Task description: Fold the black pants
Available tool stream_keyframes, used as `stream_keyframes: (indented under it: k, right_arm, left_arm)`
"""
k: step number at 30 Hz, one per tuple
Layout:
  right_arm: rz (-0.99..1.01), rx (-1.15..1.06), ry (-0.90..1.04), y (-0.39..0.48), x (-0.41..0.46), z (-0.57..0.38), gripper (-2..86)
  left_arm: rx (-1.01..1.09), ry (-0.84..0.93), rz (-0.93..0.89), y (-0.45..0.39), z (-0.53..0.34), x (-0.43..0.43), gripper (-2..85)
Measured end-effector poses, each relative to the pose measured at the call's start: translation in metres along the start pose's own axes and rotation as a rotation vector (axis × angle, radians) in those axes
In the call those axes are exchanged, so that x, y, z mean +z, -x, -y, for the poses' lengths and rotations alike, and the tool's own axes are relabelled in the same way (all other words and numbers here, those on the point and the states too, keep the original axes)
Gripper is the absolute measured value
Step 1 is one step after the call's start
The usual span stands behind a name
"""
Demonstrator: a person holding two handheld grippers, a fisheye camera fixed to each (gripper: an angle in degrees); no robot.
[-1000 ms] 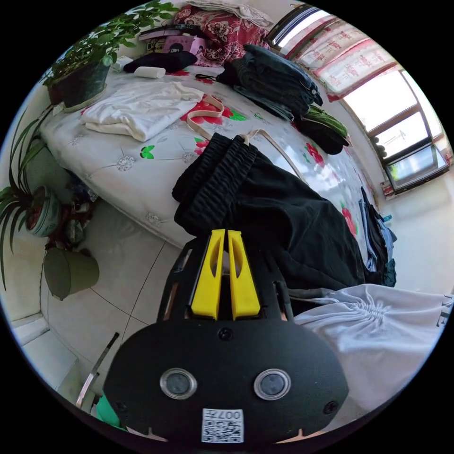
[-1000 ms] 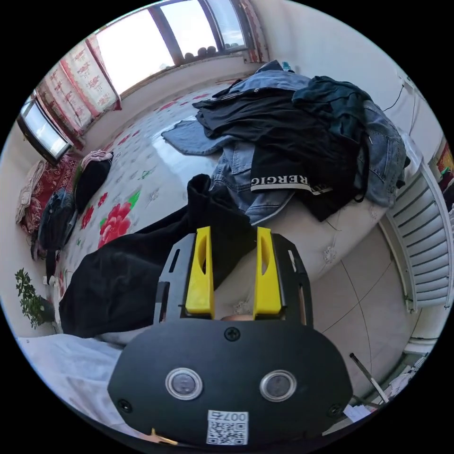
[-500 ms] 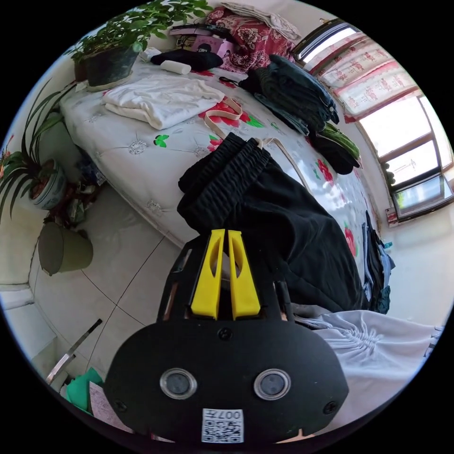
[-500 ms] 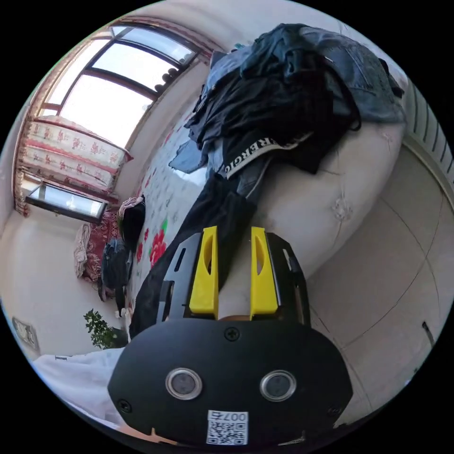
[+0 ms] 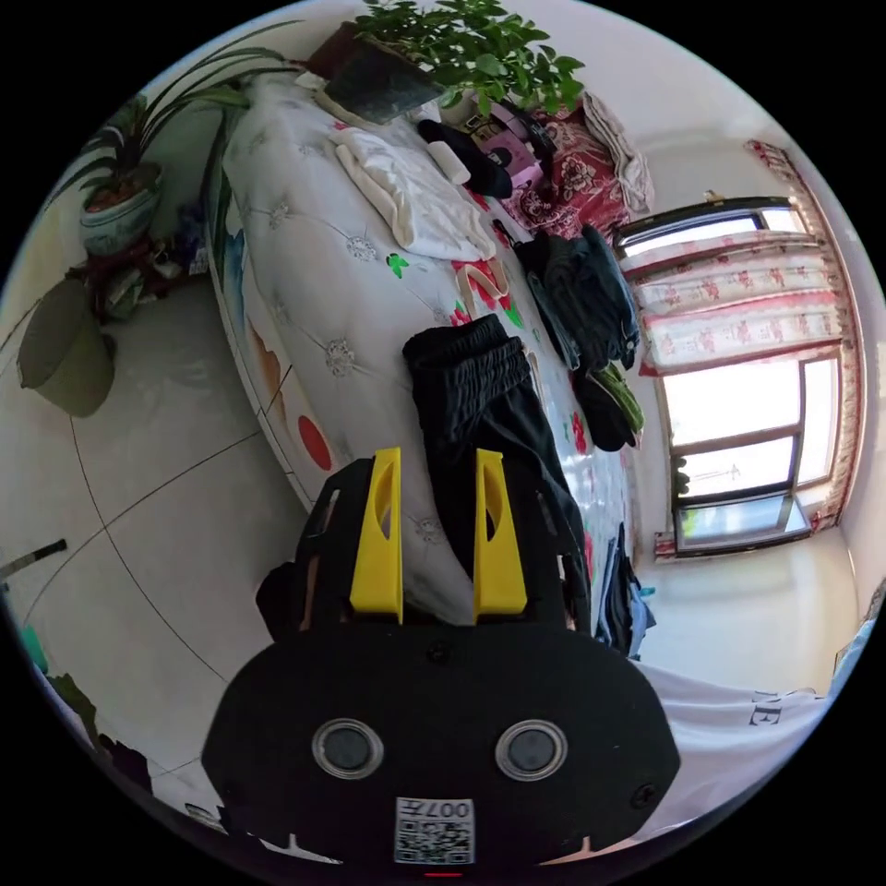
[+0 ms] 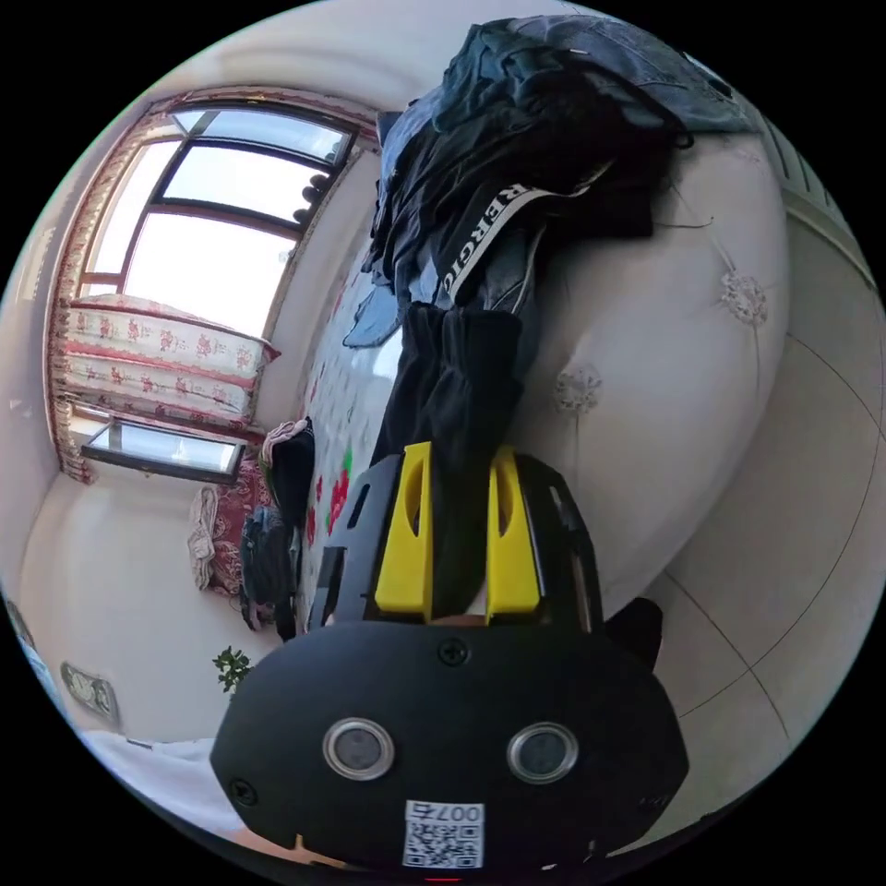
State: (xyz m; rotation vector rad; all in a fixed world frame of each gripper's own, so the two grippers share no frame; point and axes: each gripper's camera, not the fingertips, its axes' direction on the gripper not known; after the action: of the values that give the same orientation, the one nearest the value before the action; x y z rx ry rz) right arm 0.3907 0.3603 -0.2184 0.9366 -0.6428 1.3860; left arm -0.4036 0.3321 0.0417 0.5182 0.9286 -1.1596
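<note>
The black pants (image 5: 480,388) lie along the near edge of the white flowered mattress (image 5: 305,268), gathered waistband uppermost in the left gripper view. My left gripper (image 5: 437,457) is open just short of them, over the mattress side, and their edge runs behind its right jaw. In the right gripper view a leg of the black pants (image 6: 452,369) hangs over the mattress edge (image 6: 664,369). My right gripper (image 6: 459,452) has its jaws drawn close, and the black cloth fills the gap between them.
A folded white garment (image 5: 406,194), a dark folded stack (image 5: 591,286) and a potted plant (image 5: 388,74) sit on the bed. A heap of jeans and dark clothes (image 6: 554,111) lies beyond the pant leg. A green bin (image 5: 60,351) stands on the tiled floor.
My left gripper has let go of the pants and opened. My right gripper's jaws have narrowed around the pant leg. Both cameras have rolled and dropped toward the mattress side.
</note>
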Motion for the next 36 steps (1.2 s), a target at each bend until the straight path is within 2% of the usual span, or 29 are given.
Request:
stream_keyframes:
  k: [2,4,7,9,10,12,13,15,17,19,22,26,32,34,36]
  right_arm:
    - [0.022,-0.011,-0.025,0.027,0.001,-0.004,2.9]
    - [0.045,-0.177,-0.025,0.078,0.004,-0.015,2.0]
    - [0.013,-0.602,0.058,0.189,0.017,-0.065,1.7]
    - [0.029,-0.993,0.165,0.268,0.035,-0.142,2.4]
    - [0.041,-1.077,0.201,0.283,0.041,-0.164,2.7]
    - [0.109,-1.317,0.413,0.315,0.079,-0.252,4.0]
    - [0.118,-1.355,0.477,0.317,0.091,-0.274,4.4]
    - [0.092,-1.446,0.816,0.306,0.151,-0.356,5.6]
    - [0.024,-1.433,1.01,0.286,0.184,-0.396,6.3]
    - [0.005,-1.439,1.089,0.274,0.192,-0.413,6.5]
    - [-0.023,-1.424,0.984,0.274,0.179,-0.395,6.8]
    - [0.013,-1.177,0.808,0.268,0.159,-0.326,7.4]
    - [0.031,-0.912,0.573,0.236,0.117,-0.24,8.1]
    - [0.042,-0.832,0.519,0.222,0.103,-0.215,8.3]
    - [0.066,-0.73,0.433,0.2,0.082,-0.185,8.5]
  left_arm:
    - [-0.009,-0.012,-0.008,0.004,0.007,0.006,12.1]
    - [-0.004,-0.011,-0.03,0.007,0.017,0.015,13.0]
    - [0.012,0.001,-0.026,0.009,0.029,0.024,13.4]
    - [0.018,0.01,-0.015,0.011,0.036,0.028,13.4]
    - [0.024,0.019,-0.011,0.013,0.041,0.032,13.4]
    - [0.032,0.04,0.006,0.016,0.046,0.039,13.3]
    - [0.029,0.049,0.037,0.018,0.048,0.042,13.1]
    - [0.037,0.059,0.038,0.024,0.049,0.043,12.8]
    - [0.021,0.059,0.023,0.031,0.047,0.043,12.3]
    - [0.037,0.053,-0.003,0.036,0.043,0.045,10.7]
    - [0.057,0.033,-0.039,0.035,0.039,0.048,7.4]
    - [0.169,0.004,-0.144,0.011,0.031,0.046,6.2]
    - [0.761,0.135,-0.347,-0.149,-0.017,0.047,5.7]
    - [1.036,0.26,-0.454,-0.228,-0.071,0.064,5.8]
    - [1.224,0.378,-0.53,-0.278,-0.128,0.084,6.1]
